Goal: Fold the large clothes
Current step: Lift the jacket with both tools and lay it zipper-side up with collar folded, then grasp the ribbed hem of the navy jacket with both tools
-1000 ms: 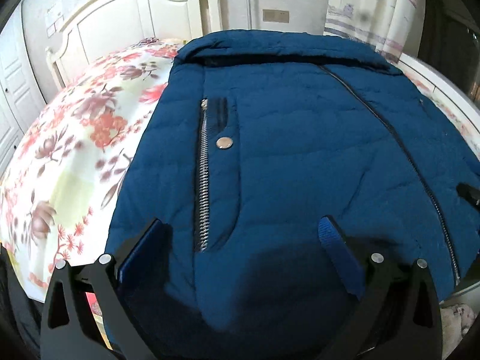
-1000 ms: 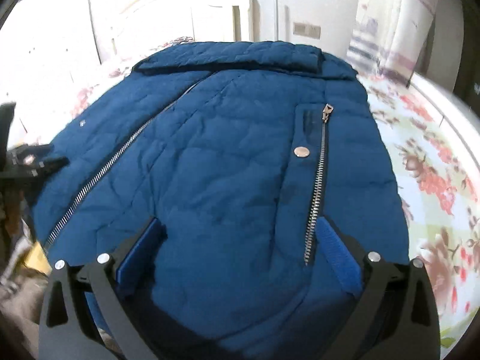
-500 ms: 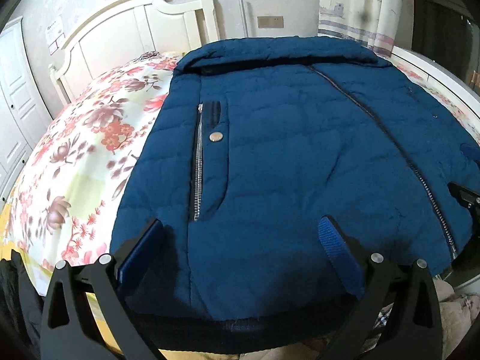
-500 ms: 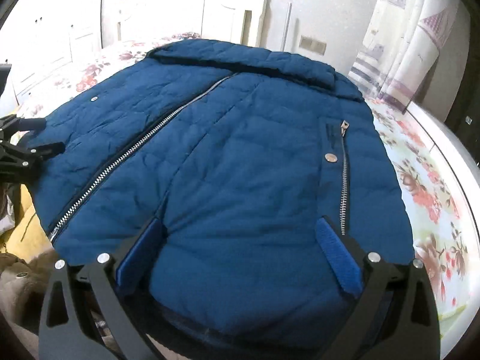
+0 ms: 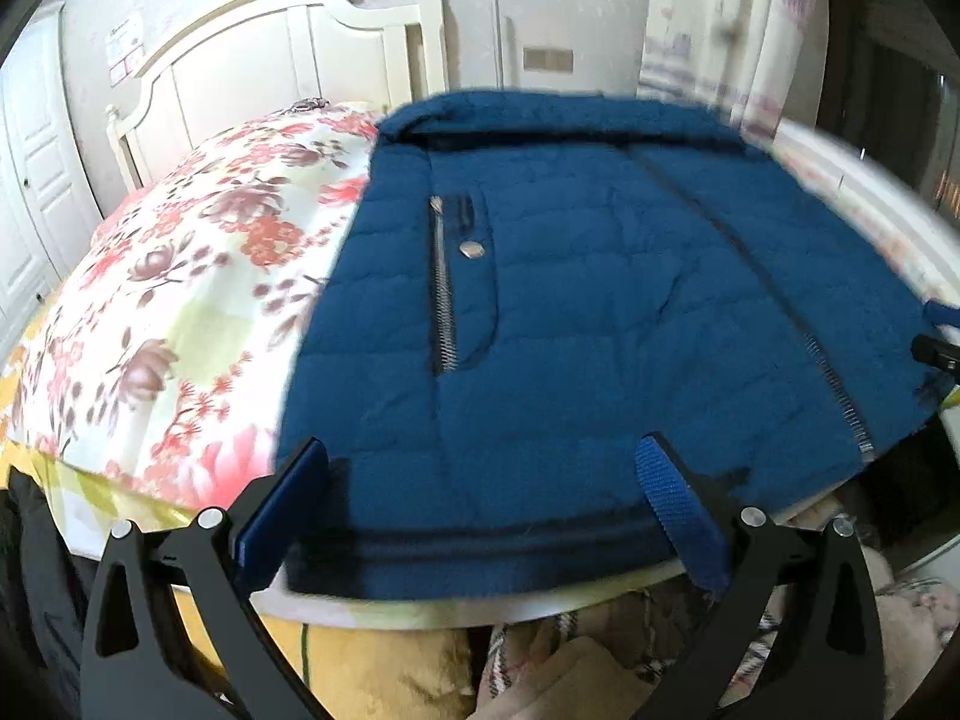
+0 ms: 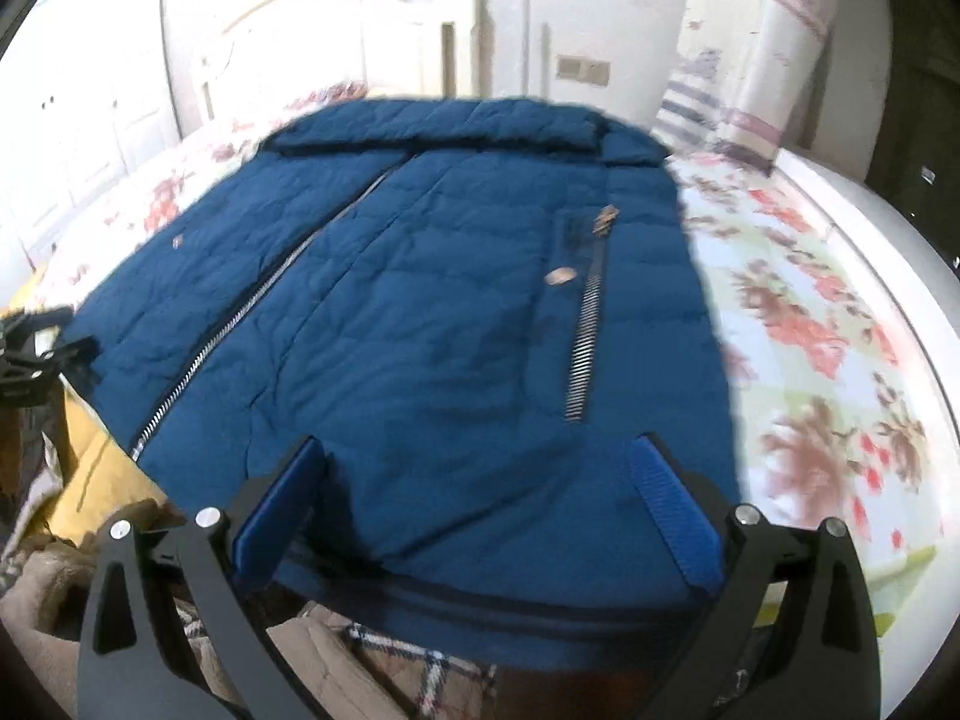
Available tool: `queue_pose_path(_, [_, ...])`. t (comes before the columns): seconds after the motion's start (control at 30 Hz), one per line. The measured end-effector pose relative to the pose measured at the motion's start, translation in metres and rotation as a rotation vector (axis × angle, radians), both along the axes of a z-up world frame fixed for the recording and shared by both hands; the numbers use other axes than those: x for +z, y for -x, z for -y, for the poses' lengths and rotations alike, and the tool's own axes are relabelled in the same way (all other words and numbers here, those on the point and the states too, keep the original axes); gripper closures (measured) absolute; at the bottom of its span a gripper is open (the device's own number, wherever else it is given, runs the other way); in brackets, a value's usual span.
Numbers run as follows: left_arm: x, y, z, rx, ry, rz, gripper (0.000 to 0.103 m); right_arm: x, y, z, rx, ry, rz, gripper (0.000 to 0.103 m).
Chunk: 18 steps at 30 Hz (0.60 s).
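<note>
- a blue jacket (image 5: pixel 600 312) is laid flat, front up and zipped, on the flowered bed (image 5: pixel 180 300), with its hem at the near edge.
- step judged: folding not yet begun; both tongs are held at the hem.
- left tongs (image 5: pixel 480 492) are spread wide, nothing gripped; contact with the hem cannot be told.
- right tongs (image 6: pixel 474 492) likewise wide open and empty.
- next move calls for closing on the hem corners, then lifting toward the collar (image 6: pixel 456 126).
</note>
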<state>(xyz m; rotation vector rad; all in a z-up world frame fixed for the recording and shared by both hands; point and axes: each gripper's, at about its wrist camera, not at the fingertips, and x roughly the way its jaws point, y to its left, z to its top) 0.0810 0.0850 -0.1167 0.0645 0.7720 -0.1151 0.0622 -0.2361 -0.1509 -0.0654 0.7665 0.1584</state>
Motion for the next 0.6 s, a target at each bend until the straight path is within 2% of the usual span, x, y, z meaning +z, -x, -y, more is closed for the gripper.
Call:
queue_pose_path(0.1, [0.013, 0.006, -0.031, 0.008, 0.149, 0.035, 0.004, 0.013, 0.004, 0.038, -0.069, -0.067, 0.027, 0.002])
queue_pose_path(0.13, [0.015, 0.003, -0.047, 0.033, 0.205, 0.033, 0.004, 0.014, 0.005, 0.054, -0.088, -0.118, 0.029, 0.002])
queue_pose_path(0.23, [0.008, -0.012, -0.077, 0.07, 0.322, -0.007, 0.004, 0.007, 0.009, 0.096, -0.102, -0.296, 0.009, 0.008])
queue_pose_path(0.37, [-0.012, -0.03, -0.091, 0.053, 0.449, -0.067, 0.005, -0.013, 0.012, 0.121, -0.116, -0.385, -0.038, 0.018])
queue_pose_path(0.43, [-0.015, -0.031, -0.084, 0.049, 0.434, -0.059, 0.005, -0.021, 0.012, 0.124, -0.096, -0.434, -0.06, 0.027])
queue_pose_path(0.6, [-0.015, -0.028, -0.062, -0.003, 0.427, -0.074, 0.007, -0.028, 0.017, 0.118, 0.014, -0.518, -0.086, 0.032])
